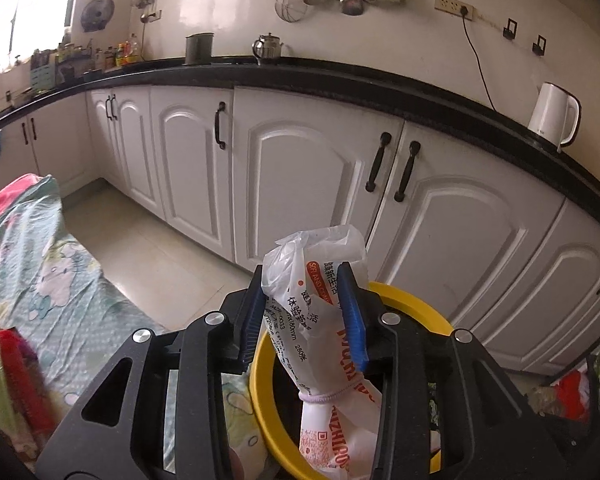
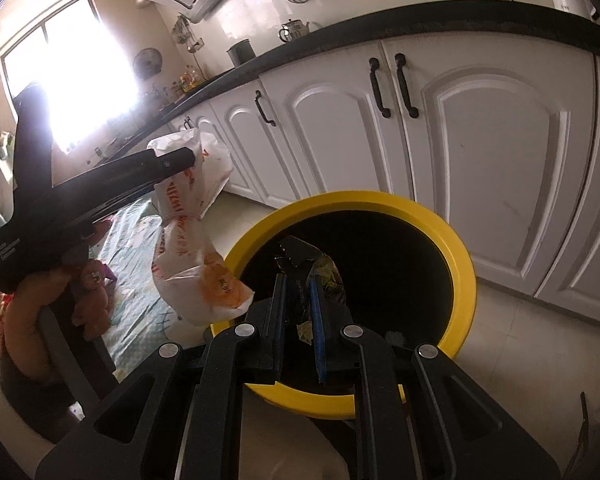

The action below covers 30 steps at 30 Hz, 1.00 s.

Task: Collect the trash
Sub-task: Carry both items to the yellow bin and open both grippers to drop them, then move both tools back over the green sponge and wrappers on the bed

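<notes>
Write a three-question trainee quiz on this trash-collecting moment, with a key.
1. True or false: the left gripper is empty.
2. What does the right gripper hold: A) a spoon, B) a dark crumpled wrapper, C) nothing?
3. Fill in: the bin has a ____ rim.

Key: 1. False, it is clamped on a white plastic bag with red print. 2. B. 3. Yellow.

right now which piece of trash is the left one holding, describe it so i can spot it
Find the round yellow-rimmed trash bin on the floor before the white cabinets. At its left edge, the left hand-held gripper clamps a crumpled white plastic wrapper with orange-red print. The right hand-held gripper holds a dark crinkled wrapper.
</notes>
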Available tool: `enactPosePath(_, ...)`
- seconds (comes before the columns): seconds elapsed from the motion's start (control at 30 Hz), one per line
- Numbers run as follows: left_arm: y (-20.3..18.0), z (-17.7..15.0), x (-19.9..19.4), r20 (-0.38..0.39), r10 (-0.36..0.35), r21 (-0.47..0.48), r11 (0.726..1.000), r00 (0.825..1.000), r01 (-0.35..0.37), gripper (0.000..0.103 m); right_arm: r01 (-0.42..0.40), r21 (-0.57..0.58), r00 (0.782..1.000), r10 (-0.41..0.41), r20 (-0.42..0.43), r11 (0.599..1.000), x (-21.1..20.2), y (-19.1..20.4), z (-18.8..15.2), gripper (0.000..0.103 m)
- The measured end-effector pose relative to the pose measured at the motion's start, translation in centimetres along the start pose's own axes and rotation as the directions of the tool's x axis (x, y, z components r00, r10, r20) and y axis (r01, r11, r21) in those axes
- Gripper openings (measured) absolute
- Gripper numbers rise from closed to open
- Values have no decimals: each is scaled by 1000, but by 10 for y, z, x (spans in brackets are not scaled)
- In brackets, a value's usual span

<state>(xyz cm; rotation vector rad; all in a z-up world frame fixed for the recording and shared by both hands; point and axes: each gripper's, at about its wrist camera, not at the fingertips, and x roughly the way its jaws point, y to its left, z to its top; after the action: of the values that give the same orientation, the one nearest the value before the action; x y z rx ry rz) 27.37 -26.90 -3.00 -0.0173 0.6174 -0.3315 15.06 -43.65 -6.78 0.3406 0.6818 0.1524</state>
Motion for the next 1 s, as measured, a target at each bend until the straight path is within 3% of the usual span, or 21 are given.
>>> enactPosePath(0.17,-1,-1,6,-16,-12,1,1000,1000,12,33,3,19,1000,-2,-4,1000,3,-5,-1,13)
enactPosePath(0.27,3,-2,7,-18,-19,-8,1000,1000,19,47,10,33,1000,-9,-9,999,4,-8,-4,16)
enactPosePath(0.4,10,-4,4,-25,-22,-24,999,999,21,57,29,54,1000,-29,-2,998,1,-11,-4,35)
enactPosePath(0.57,21,-7,-9,-21,-19,-52,998,1000,18,71,57,64,998,-58,13,996,-2,-15,-3,44)
enactPosePath(0.73,33,-9,-30,10,1,-60,998,1000,0,90,86,48,995,-88,42,995,-7,-12,-2,54)
enactPosePath(1.0,49,-11,-60,43,27,-77,997,999,-24,92,106,-2,989,-105,102,994,-18,3,3,67)
